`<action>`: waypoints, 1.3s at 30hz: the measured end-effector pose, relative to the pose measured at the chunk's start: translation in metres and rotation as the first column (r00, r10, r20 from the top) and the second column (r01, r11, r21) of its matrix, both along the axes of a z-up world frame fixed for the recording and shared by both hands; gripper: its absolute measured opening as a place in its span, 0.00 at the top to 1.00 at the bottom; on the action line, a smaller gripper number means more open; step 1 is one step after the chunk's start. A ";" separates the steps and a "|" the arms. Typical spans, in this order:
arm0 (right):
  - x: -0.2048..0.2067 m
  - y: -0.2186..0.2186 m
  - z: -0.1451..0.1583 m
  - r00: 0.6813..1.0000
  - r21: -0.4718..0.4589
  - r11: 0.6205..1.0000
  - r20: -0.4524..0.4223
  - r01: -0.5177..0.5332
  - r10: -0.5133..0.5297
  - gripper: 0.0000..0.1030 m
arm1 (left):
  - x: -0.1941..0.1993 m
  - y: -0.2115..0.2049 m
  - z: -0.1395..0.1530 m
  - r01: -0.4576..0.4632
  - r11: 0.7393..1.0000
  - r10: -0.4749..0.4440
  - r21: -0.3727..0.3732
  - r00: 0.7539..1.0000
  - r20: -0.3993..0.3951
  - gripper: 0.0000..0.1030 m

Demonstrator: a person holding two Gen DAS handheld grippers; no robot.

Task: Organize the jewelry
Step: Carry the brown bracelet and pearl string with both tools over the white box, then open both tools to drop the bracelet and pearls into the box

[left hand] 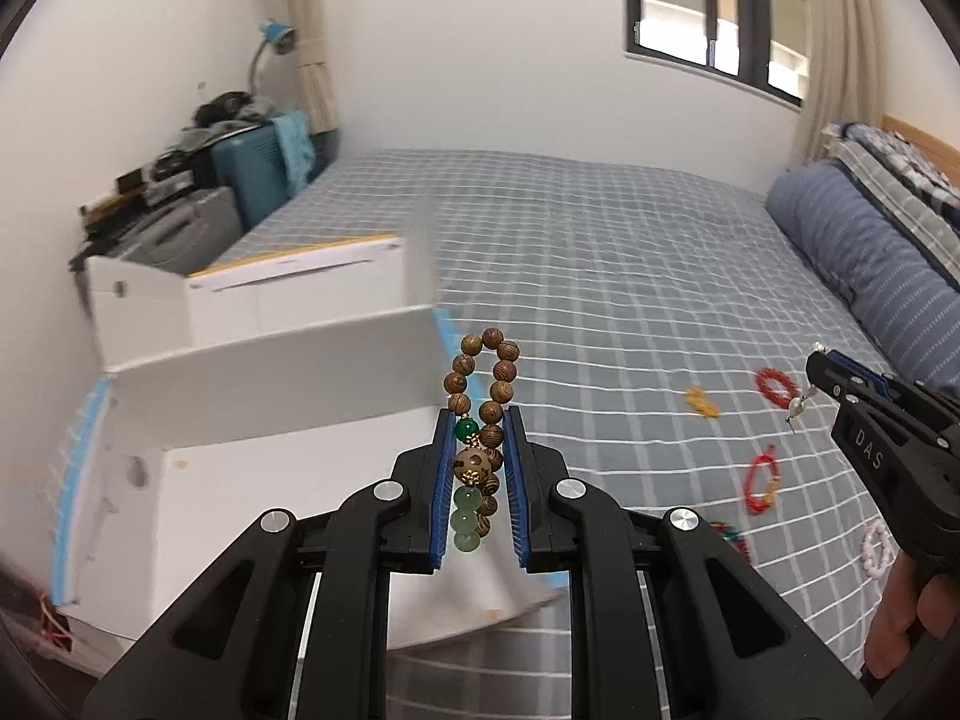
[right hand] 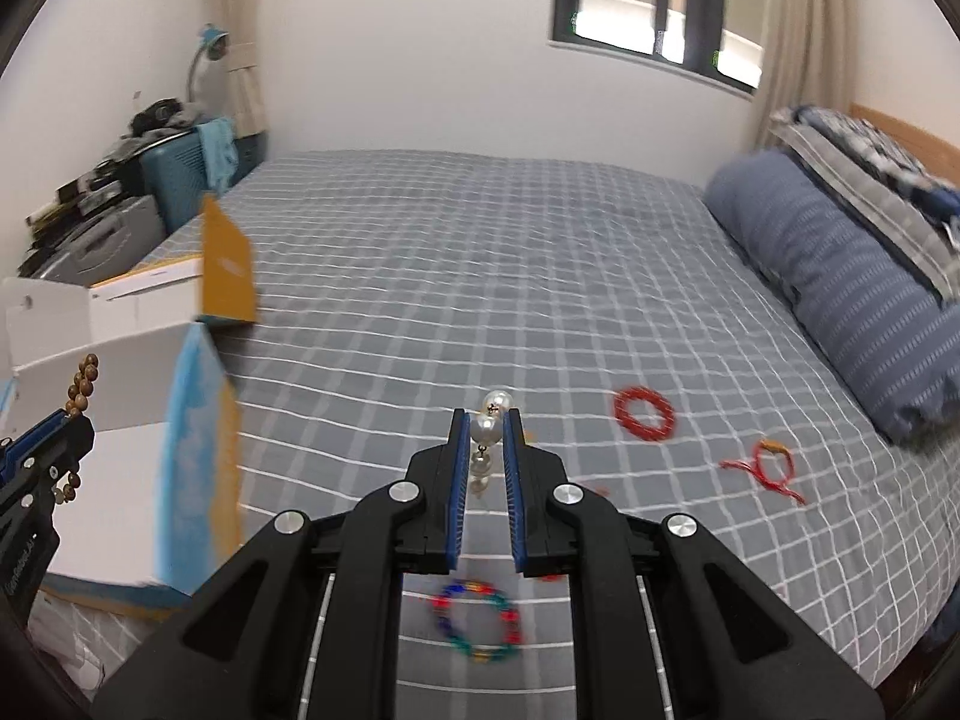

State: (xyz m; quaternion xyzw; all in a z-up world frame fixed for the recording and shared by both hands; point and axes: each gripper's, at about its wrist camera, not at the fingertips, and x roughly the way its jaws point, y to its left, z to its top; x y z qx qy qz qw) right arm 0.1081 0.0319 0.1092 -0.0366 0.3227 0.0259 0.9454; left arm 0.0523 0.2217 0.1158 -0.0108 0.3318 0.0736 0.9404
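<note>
So the wooden bead bracelet is pinched in the left gripper, hanging up in the air just beside the open white box sitting on the bed. The right gripper is clamped on a pearl piece, over the bedspread and well apart from the box.

My take: carry each one over the box opening before letting go, and lower it in, because round beads on a loose strand will swing and slip.

Texture-wise, the bracelet mixes grained brown wood beads, a few glossy pale green ones, a dark green one and a dotted tan ball. The pearls look smooth and shiny. A fuzzy-looking red ring and a multicoloured bead bracelet lie on the grey checked fabric.
</note>
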 end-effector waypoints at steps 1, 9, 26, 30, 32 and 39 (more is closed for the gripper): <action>-0.002 0.016 0.004 1.000 -0.003 1.000 0.007 -0.017 0.017 0.90 | -0.003 0.014 0.002 -0.018 1.000 0.018 -0.003 1.000 -0.001 0.85; -0.018 0.128 0.009 0.989 0.016 0.989 0.015 -0.148 0.148 0.90 | -0.034 0.113 0.000 -0.154 0.988 0.154 -0.012 0.988 -0.012 0.85; -0.019 0.245 -0.057 0.946 -0.001 0.959 -0.168 -0.282 0.278 0.90 | -0.043 0.201 -0.061 -0.252 0.966 0.237 -0.066 0.956 -0.174 0.85; -0.014 0.244 -0.069 0.939 0.003 0.960 -0.206 -0.281 0.276 0.90 | -0.039 0.200 -0.070 -0.245 0.967 0.229 -0.065 0.954 -0.194 0.85; -0.013 0.245 -0.072 0.935 0.003 0.959 -0.219 -0.284 0.278 0.90 | -0.038 0.201 -0.073 -0.249 0.966 0.232 -0.064 0.952 -0.201 0.85; -0.013 0.248 -0.078 0.934 -0.038 0.954 -0.218 -0.298 0.283 0.88 | -0.037 0.200 -0.077 -0.260 0.964 0.246 -0.049 0.948 -0.200 0.81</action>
